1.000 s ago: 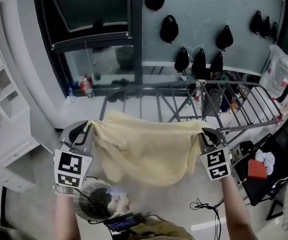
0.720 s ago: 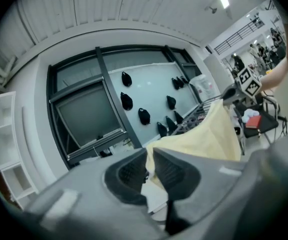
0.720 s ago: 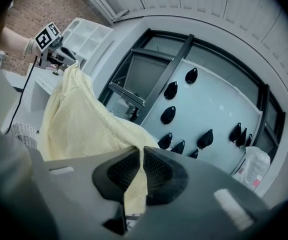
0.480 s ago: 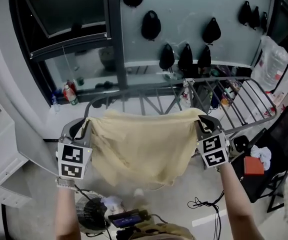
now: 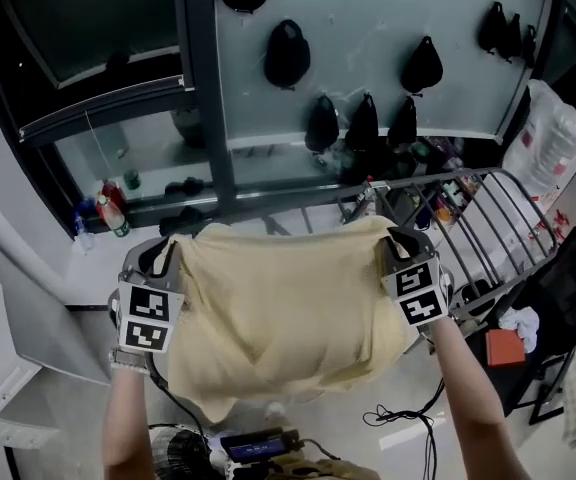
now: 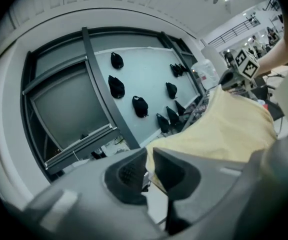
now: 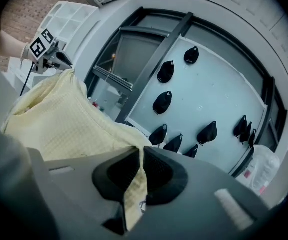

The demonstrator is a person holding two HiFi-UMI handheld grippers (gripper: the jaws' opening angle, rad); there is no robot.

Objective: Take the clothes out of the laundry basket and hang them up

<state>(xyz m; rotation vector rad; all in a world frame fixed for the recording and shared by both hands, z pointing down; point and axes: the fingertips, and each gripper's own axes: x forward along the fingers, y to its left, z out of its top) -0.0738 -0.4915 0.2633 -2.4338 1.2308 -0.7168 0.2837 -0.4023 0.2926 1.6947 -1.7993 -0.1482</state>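
The pale yellow garment (image 5: 288,313) hung spread out between the two grippers, held up in the air in front of the person and well above the floor. The left gripper (image 5: 171,256) had its jaws clamped on the garment's upper left corner; in the left gripper view a thin edge of the yellow cloth sat pinched between the two dark pads, which stood nearly together. The right gripper (image 5: 392,249) gripped the opposite upper corner in the same way, and in the right gripper view a narrow strip of the fabric ran down between its closed pads. The top edge of the cloth ran almost level from one gripper to the other, while the rest drooped in loose folds below them. Behind the garment and off to the right stood a grey metal drying rack (image 5: 503,223), its bars bare where they showed. Beyond it a light wall panel (image 5: 368,28) carried several dark caps (image 5: 286,56) hung in scattered rows, beside a dark-framed window (image 5: 98,28). A white plastic bag (image 5: 550,133) stood at the far right, and a red box (image 5: 511,346) lay lower down near the rack.
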